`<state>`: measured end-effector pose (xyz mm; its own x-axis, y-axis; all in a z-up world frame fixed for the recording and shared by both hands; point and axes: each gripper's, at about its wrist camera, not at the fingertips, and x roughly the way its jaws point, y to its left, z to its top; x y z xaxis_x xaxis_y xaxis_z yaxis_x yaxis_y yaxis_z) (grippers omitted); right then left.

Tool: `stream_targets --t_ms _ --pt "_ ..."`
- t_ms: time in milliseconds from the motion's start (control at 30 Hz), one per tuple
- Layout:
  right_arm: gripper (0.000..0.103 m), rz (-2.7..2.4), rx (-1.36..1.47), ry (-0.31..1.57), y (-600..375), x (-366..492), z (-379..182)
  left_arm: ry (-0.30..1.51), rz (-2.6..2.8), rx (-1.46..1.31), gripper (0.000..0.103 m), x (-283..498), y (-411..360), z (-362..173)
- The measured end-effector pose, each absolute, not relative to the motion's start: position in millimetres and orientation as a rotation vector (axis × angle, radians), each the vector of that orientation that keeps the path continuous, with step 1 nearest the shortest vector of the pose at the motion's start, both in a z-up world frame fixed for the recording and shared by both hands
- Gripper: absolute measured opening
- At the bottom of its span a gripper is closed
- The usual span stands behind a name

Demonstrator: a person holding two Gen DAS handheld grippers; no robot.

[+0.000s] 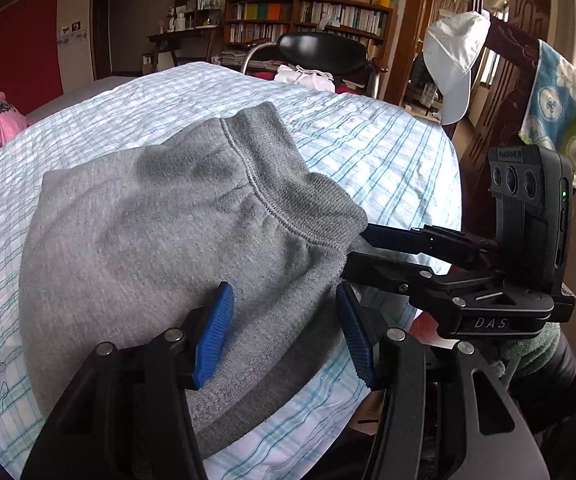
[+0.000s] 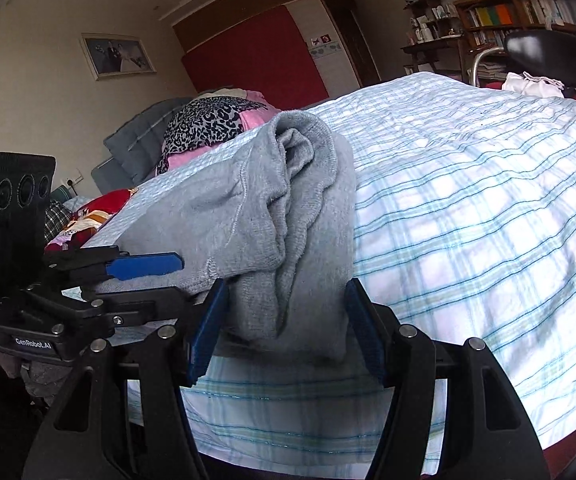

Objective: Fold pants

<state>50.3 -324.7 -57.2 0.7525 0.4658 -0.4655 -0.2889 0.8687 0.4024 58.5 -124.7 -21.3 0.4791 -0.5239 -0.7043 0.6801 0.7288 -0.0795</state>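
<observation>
Grey pants (image 1: 159, 240) sat folded on the checked bedspread (image 1: 368, 148); left gripper (image 1: 285, 332) was spread apart over them, right gripper (image 2: 283, 328) was also apart, straddling cloth at 6 o'clock.

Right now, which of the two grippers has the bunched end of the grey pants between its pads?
The right gripper: the bunched end of the grey pants hangs between its pads. The left gripper is over the flat folded part, pads apart.

Left tool (image 1: 285, 332) is tilting downward, its blue pads (image 1: 213, 336) standing apart; right tool (image 2: 283, 328) is gaping alongside.
</observation>
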Motion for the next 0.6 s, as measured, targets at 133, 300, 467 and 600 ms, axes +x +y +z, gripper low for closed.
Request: stream_targets --t_ms 133,300,467,600 --pt "0.062 0.449 0.377 0.557 -337.8 53.3 -49.3 0.728 -0.729 0.259 0.055 51.1 -128.5 -26.9" --pt "0.062 0.494 0.482 0.483 -363.6 76.5 -21.1 0.716 -0.726 0.244 0.055 49.8 -126.8 -27.5" --pt "0.062 0.517 0.517 0.534 -360.8 129.3 -13.5 0.713 -0.729 0.224 0.055 48.3 -124.3 -26.1" --pt "0.062 0.534 0.53 0.621 -346.6 165.0 -22.3 0.712 -0.733 0.214 0.055 48.4 -122.7 -25.7"
